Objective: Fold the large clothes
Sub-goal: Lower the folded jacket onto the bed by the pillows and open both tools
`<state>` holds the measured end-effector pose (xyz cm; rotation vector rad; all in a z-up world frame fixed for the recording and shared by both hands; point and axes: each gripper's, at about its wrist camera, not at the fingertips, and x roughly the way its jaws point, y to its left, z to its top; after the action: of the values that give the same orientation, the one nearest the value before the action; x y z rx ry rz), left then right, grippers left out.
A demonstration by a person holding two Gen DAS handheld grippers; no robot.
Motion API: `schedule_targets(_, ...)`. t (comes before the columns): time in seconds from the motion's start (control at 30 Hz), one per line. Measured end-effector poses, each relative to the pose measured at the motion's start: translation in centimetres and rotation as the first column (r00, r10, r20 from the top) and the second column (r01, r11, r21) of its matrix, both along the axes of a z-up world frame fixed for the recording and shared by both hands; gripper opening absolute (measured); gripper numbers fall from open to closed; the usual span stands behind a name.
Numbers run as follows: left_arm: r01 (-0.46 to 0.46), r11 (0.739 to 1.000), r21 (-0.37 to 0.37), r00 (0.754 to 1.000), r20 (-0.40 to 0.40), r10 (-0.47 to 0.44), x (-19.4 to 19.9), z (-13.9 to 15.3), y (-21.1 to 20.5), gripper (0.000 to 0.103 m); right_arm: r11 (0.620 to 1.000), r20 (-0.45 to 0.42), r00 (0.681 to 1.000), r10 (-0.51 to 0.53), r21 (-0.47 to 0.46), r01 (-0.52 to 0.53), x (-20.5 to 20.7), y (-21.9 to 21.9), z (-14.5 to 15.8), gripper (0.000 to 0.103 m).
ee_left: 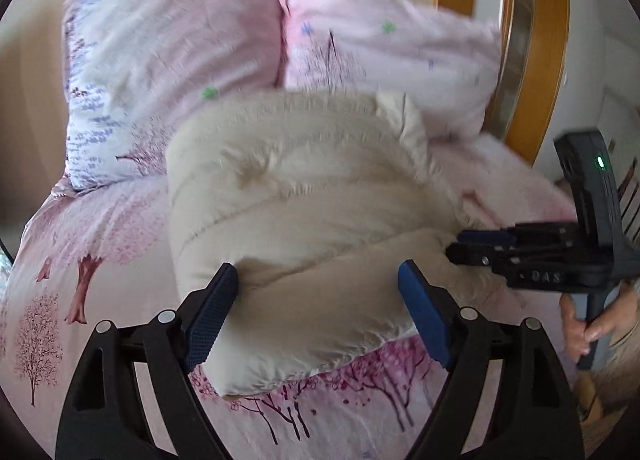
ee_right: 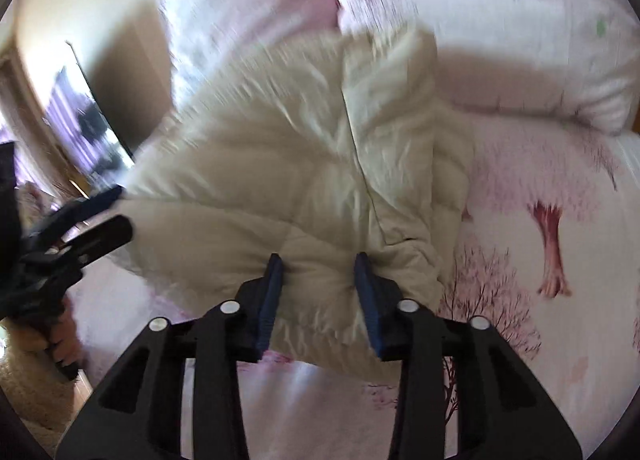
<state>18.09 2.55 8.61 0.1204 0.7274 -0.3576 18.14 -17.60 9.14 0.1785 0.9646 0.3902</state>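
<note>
Soft daylight; motion blur, worse right view; dark fisheye corners.

The right claw [ee_right: 318, 288] pinches a puffy fold at the near edge of the cream quilted jacket [ee_right: 304, 164] — blue pads pressed into the fabric on both sides. The jacket lies bunched on the bed [ee_right: 540, 260], whose pink sheet has a tree print. At the left edge the left claw [ee_right: 108, 212] touches the jacket's side — its grip is unclear. Pink pillows [ee_right: 480, 20] lie beyond, blurred.
</note>
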Motion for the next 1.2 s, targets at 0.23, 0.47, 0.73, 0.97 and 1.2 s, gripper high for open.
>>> schedule_targets(0.23,0.017,0.999,0.049,0.999,-0.041,-0.014,1.0,-2.5,-1.1,0.088,0.998,-0.065,0.998,-0.027,0.048,0.03,1.7,-1.3,0.3,0.036)
schedule_targets(0.47,0.025,0.998,0.059,0.999,-0.038,-0.023,0.6,-2.3,-1.5,0.093,0.971,0.088,0.986,-0.141,0.208,0.12,6.7,-1.7,6.5,0.045)
schedule_targets(0.73,0.017,0.999,0.045,0.999,-0.041,-0.015,1.1,-2.1,-1.8,0.096,0.971,-0.152,0.973,-0.171,0.143,0.193,17.7,0.0,1.4,0.047)
schedule_targets(0.97,0.0,0.999,0.052,1.0,-0.027,0.002,0.8,-1.3,-2.2,0.101,0.971,-0.132,0.973,-0.187,0.123,0.203,16.2,-0.9,2.0,0.05)
schedule_targets(1.2,-0.068,0.998,-0.005,0.998,0.003,0.068,-0.8,0.4,-0.5,0.102,0.979,0.045,0.991,-0.126,0.168,0.117,6.2,-1.4,4.1,0.055)
